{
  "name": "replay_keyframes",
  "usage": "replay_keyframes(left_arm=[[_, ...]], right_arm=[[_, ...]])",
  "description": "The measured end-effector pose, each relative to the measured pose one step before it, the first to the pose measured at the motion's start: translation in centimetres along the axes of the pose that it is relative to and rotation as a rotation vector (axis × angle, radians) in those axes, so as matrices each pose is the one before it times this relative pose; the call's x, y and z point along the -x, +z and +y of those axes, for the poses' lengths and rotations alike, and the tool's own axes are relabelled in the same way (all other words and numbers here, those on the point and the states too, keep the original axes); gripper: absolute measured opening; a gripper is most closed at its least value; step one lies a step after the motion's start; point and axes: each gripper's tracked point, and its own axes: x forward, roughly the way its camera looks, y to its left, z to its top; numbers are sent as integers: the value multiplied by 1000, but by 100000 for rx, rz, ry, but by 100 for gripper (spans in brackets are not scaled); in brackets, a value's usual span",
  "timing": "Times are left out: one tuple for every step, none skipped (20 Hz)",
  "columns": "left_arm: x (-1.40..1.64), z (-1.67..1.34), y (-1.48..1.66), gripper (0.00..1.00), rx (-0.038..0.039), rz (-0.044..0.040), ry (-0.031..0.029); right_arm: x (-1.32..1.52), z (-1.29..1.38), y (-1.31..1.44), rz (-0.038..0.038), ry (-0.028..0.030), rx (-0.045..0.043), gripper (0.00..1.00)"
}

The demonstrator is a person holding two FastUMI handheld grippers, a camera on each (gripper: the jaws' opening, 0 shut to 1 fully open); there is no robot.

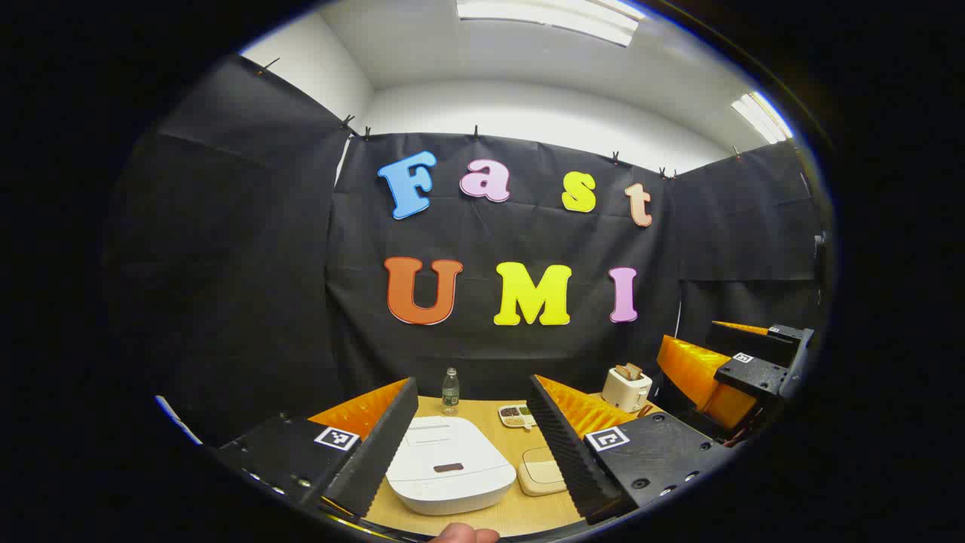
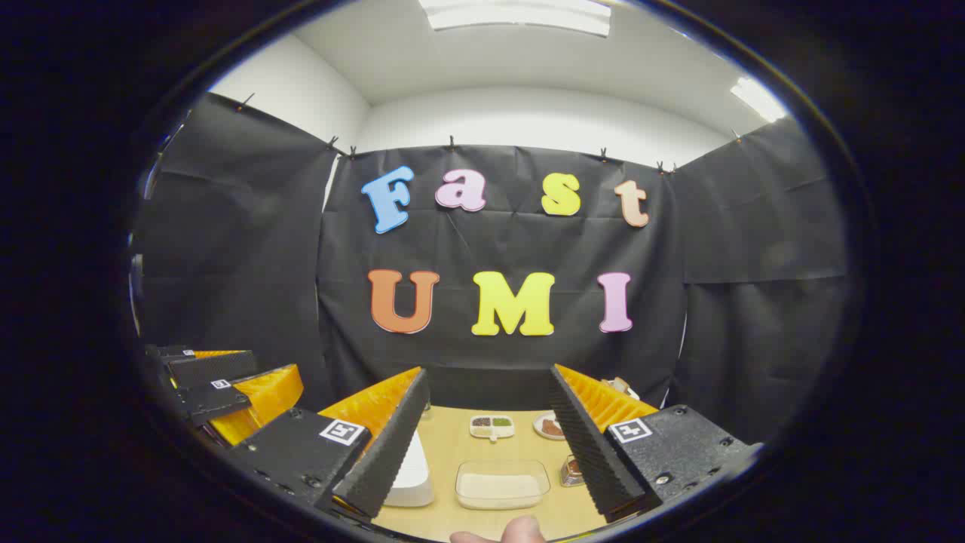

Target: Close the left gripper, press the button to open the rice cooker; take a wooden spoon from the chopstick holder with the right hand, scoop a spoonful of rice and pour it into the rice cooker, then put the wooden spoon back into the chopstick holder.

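Left tongs [image 1: 471,441] gape empty over the shut rice cooker [image 1: 450,465], right tongs [image 2: 490,452] too — pressing open-jawed risks straddling the button [image 1: 448,467].

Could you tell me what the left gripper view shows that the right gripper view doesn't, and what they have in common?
Left gripper view: the rice cooker's closed lid with its button, a bottle, a toaster and a beige square item, plus the right gripper off to the side.

Right gripper view: a clear tray of rice, a small red-filled dish and the left gripper.

Both: the wooden table, a divided dish and the cooker, with each gripper open and holding nothing.
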Motion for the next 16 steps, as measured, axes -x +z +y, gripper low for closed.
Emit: replay_keyframes(left_arm=[[46, 138, 40, 94, 438, -170, 64], [57, 154, 7, 94, 595, 19, 179], [-4, 123, -4, 94, 434, 74, 56], [186, 128, 25, 94, 202, -121, 181], [1, -24, 236, 94, -172, -286, 166], [86, -41, 119, 94, -390, -647, 131], [41, -31, 27, 94, -565, -128, 135], [234, 0, -37, 94, -472, -150, 623], [134, 109, 146, 94, 87, -344, 785], [197, 35, 61, 94, 456, -192, 627], [97, 44, 62, 94, 446, -96, 565], [43, 220, -173, 94, 23, -211, 956], [189, 310, 39, 94, -193, -2, 1073], [-64, 76, -44, 94, -24, 34, 1018], [-23, 207, 140, 94, 328, -236, 931], [-76, 31, -165, 94, 598, 186, 443]], right_arm=[[150, 9, 44, -51, -66, -340, 99], [23, -52, -64, -16, -342, -209, 100], [-11, -115, 116, -30, -319, 147, 99], [253, -158, 52, -492, -527, -90, 99], [88, -171, 141, -222, -499, -141, 99], [16, -146, -62, -432, -268, -83, 100], [92, -181, 64, -174, -253, -66, 99], [86, 47, -129, -53, 223, 113, 99], [102, -18, -54, -42, 229, -20, 99], [22, -80, 63, -110, 246, -240, 100], [-25, -45, -8, -104, 326, -293, 100], [-32, -46, -63, 54, 141, -356, 99], [0, -29, -50, 175, 360, -547, 100], [-106, 61, -179, 141, 285, -689, 100], [-107, 16, 5, -16, 324, -515, 99], [-34, -82, -98, -90, 149, -31, 99]])
